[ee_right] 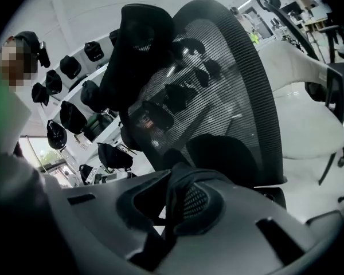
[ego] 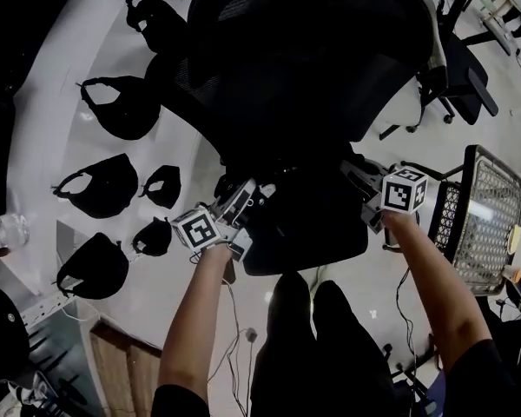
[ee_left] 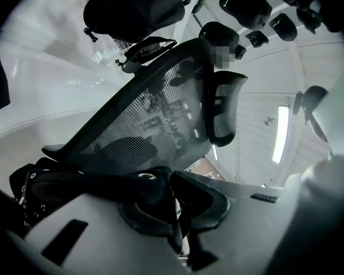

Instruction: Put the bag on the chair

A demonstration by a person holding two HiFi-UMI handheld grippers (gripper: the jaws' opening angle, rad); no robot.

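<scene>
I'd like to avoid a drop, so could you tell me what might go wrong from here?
The left gripper and the right gripper each pinch only a thin edge of the bag, so either grip might slip and let it swing. The chair looks like a swivel office type; a bump could turn it away.

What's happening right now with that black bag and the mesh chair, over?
Both shut on black fabric bag: left gripper, right gripper. Bag held in front of black mesh office chair, not yet released. No obstruction seen.
</scene>
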